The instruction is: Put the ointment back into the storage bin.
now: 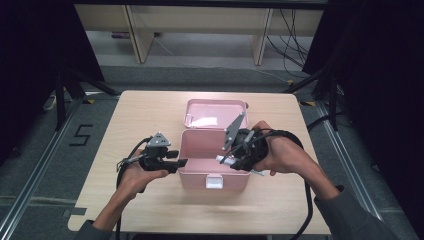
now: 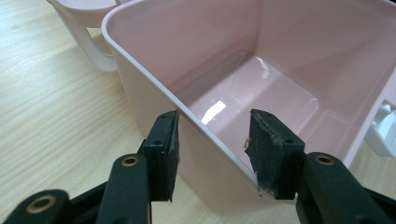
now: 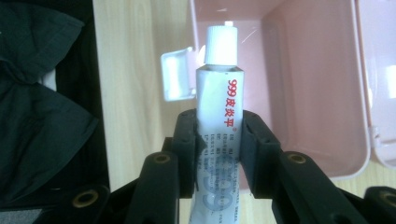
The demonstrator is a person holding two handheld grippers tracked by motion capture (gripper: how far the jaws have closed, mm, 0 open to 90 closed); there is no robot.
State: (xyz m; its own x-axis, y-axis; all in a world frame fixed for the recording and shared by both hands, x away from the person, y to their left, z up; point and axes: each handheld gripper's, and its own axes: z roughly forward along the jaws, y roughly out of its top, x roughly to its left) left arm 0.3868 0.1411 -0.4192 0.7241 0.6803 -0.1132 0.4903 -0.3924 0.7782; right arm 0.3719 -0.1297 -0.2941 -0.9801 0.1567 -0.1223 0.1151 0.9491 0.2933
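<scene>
Right tool (image 3: 218, 140) clamped on tube (image 3: 219, 100), cap (image 3: 221, 44) pointing into empty pink box (image 1: 195, 150), left tool (image 2: 212, 140) open astride box wall, lid (image 1: 215, 114) back on desk (image 1: 140, 115).

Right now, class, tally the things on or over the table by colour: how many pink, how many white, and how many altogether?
Pink: 2, the open box and its lid.
White: 1, the ointment tube held over the box in the right gripper.
Total: 3.

The high view looks down and forward on the table (image 1: 150, 115); both gripper views sit close, sharing the pink box (image 1: 200, 150) interior.
</scene>
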